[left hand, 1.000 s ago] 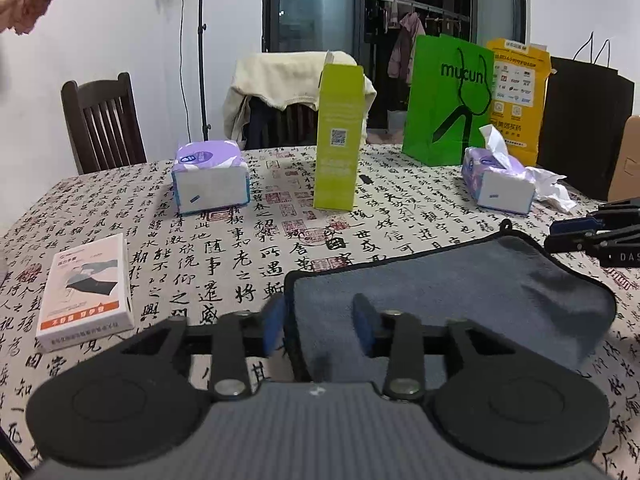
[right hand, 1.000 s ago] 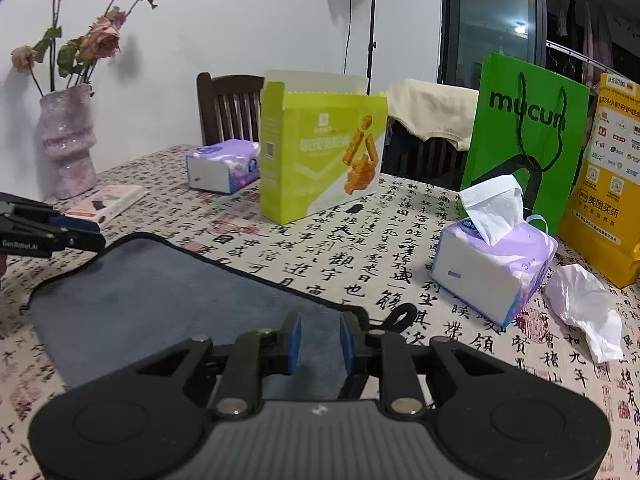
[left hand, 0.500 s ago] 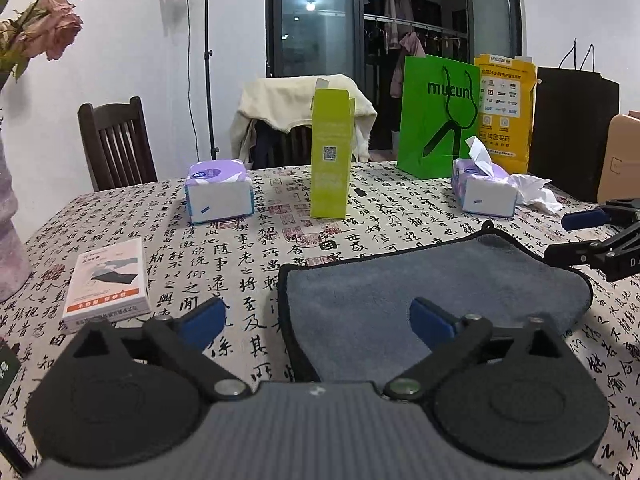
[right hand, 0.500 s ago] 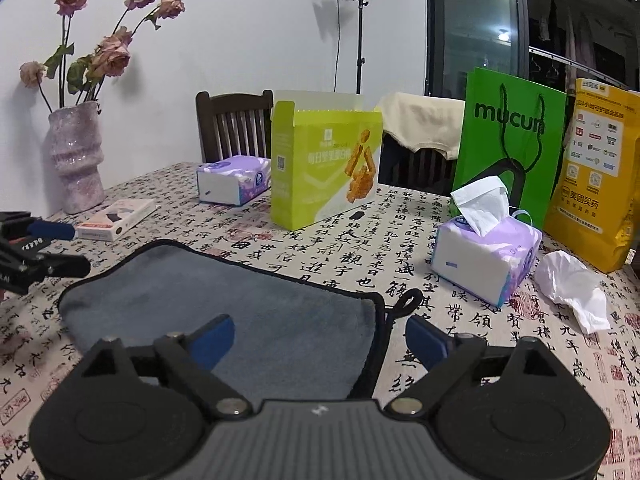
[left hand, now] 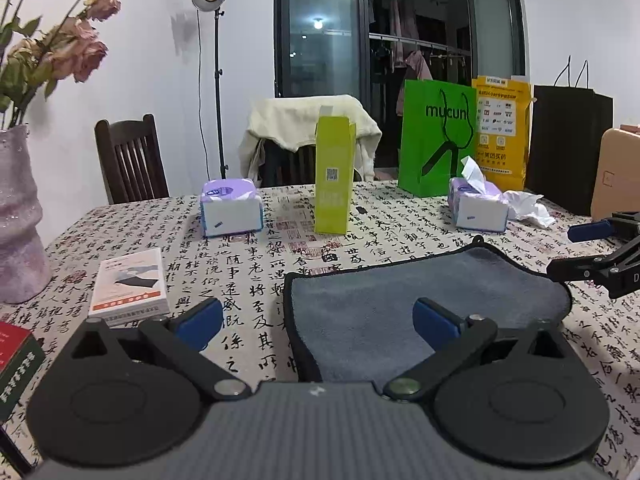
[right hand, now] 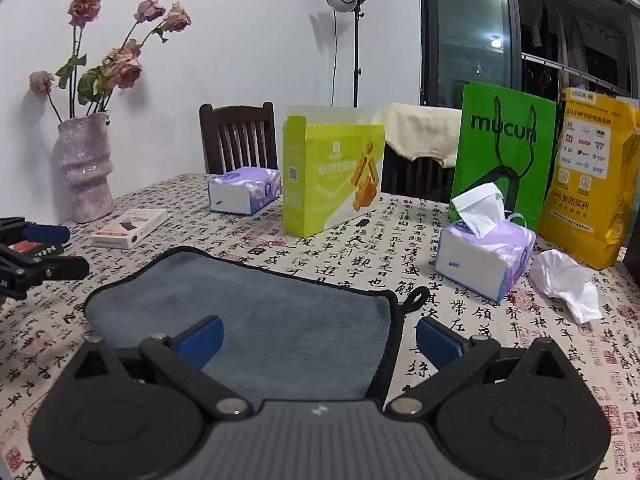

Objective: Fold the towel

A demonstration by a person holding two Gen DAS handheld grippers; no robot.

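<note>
A grey towel (left hand: 420,304) with a black hem lies folded flat on the patterned tablecloth; it also shows in the right wrist view (right hand: 256,320), with a black hanging loop (right hand: 416,298) at its far right corner. My left gripper (left hand: 316,322) is open and empty, raised above the towel's near left corner. My right gripper (right hand: 318,338) is open and empty above the towel's near right edge. Each gripper shows at the edge of the other's view, the right one (left hand: 600,250) and the left one (right hand: 36,252), both with jaws apart.
On the table stand a lime box (left hand: 334,176), two purple tissue packs (left hand: 230,208) (left hand: 478,206), a crumpled tissue (right hand: 568,284), a green bag (right hand: 504,148), a yellow bag (right hand: 588,176), a pink vase (right hand: 86,168), a small white box (left hand: 128,284). Chairs stand behind.
Both grippers let go of the towel, opened wide and drew back and up. The towel now lies flat on the table.
</note>
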